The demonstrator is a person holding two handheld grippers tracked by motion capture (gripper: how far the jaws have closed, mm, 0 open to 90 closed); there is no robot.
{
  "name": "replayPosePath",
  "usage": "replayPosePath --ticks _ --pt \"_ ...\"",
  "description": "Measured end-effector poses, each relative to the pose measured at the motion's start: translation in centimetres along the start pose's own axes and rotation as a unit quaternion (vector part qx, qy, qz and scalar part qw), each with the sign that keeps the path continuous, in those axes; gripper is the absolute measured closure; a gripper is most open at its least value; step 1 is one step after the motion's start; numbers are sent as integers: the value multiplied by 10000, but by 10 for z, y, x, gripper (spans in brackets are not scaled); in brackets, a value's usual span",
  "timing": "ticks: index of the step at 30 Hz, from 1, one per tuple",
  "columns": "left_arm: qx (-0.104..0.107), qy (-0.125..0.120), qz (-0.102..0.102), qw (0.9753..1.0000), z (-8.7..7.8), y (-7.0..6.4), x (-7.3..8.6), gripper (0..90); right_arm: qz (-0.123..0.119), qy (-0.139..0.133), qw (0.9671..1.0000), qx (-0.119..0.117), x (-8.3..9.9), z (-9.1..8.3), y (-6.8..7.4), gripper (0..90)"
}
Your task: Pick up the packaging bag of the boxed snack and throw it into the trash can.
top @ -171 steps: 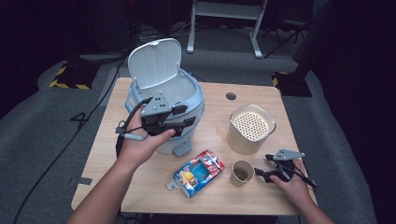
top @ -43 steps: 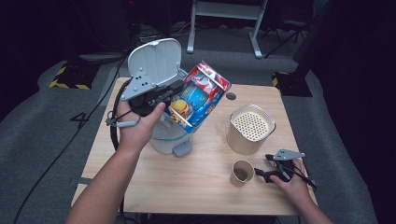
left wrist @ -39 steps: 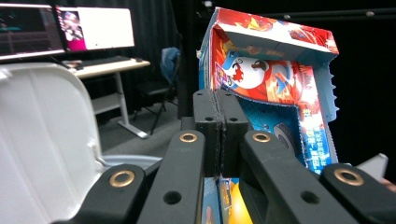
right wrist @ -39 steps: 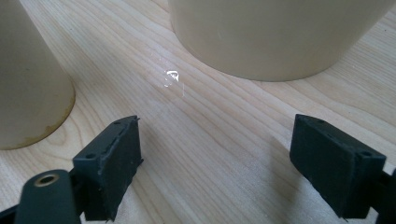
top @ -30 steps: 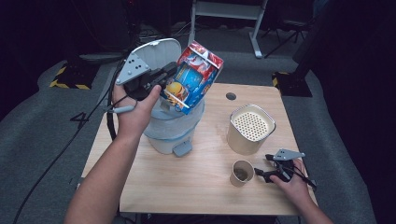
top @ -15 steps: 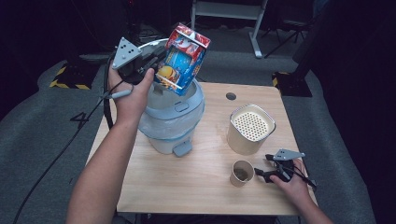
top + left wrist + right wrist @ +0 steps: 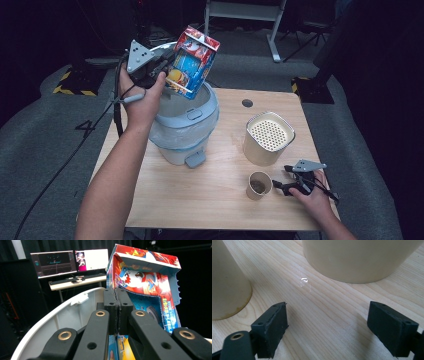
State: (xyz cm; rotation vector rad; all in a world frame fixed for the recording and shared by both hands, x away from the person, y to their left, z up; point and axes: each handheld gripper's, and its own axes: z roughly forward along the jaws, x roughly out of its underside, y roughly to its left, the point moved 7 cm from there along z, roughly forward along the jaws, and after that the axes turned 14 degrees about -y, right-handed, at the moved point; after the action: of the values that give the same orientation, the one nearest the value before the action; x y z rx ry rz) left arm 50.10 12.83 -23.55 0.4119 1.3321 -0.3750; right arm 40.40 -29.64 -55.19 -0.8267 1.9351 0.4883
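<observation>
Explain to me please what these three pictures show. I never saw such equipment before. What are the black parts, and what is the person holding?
A person sits at a wooden table and holds a hand tool in each hand; each tool has two black jaws that pinch things. The high view looks down from above. The other two views come from small cameras on the tools themselves.

The left tool is shut on a colourful carton, lifted above an open pale blue bin. The right tool rests open on the table, beside a small paper cup. Behind the cup stands a cream container with a perforated top.
</observation>
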Motion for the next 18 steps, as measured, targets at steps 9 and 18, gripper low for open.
replayPosePath --ticks 9,18 --pt "-106 124 79 9998 3 2 8 880 0 0 10000 1 0 0 0 162" --pt "220 201 -352 9989 8 -3 14 706 1 1 10000 0 0 0 0 162"
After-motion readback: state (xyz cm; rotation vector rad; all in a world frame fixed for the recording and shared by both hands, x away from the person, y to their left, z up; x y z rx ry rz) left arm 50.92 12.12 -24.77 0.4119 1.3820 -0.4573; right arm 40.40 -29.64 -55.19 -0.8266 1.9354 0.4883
